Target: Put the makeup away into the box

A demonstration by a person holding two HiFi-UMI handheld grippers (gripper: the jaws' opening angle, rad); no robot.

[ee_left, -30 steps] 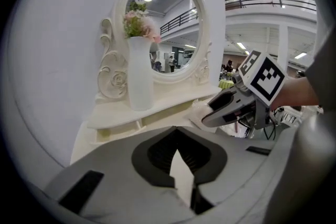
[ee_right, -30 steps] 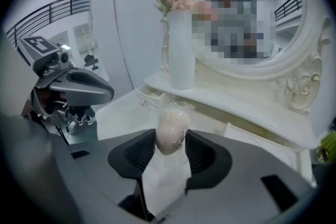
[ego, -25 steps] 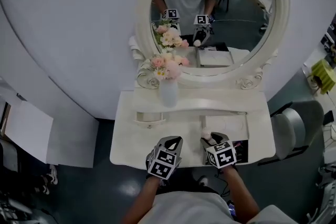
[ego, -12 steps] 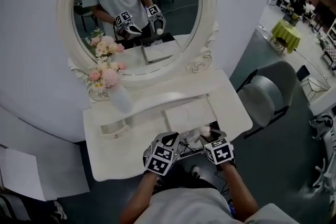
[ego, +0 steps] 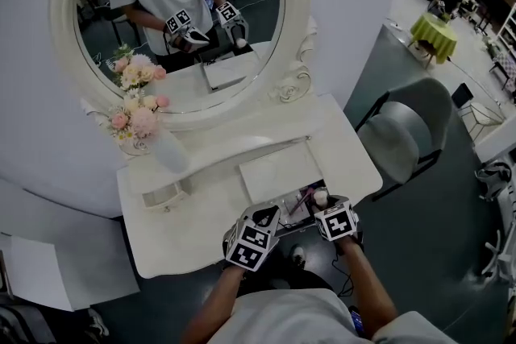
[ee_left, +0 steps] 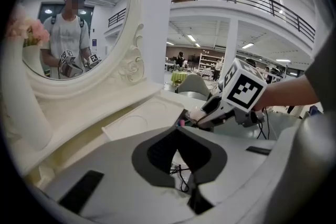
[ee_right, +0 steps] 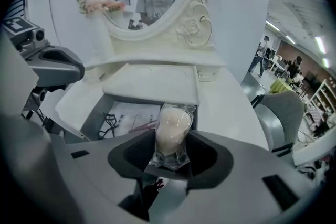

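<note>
1. Makeup sponge [ee_right: 172, 126], sealed in clear wrap, sits clamped between the fingers of my right gripper [ee_right: 170, 152]. The pads press its lower half and the rounded end pokes out past the tips.
2. Its long axis runs along my fingers, pointing down and away from me. The open box [ee_right: 94, 116] lies just beyond and below that rounded end, at the near edge of the table [ego: 161, 238].
3. An eyelash curler [ee_right: 108, 124] and a pink stick [ee_right: 142, 125] already lie on the box floor, to the left of the sponge. The floor straight under the tip is hidden from me by the sponge.
4. A white flat panel [ee_right: 152, 84] lies on the far side of the box, so my judgement is that the drop goes short of it, straight down.
5. My right hand is the nearer one and is over the opening. My left gripper [ee_left: 178, 139] is just to its left at the table's near edge, fingers closed with nothing between them.
6. Compared with a second ago, the sponge was already gripped the same way, but it hung by the panel's near left corner, left of the box's opening. Now it hangs over the opening, towards its right side.
7. My head has also swung, so the mirror [ego: 173, 12] and table now sit skewed to the left in the head view. My left gripper looks just as closed as it did then.
</note>
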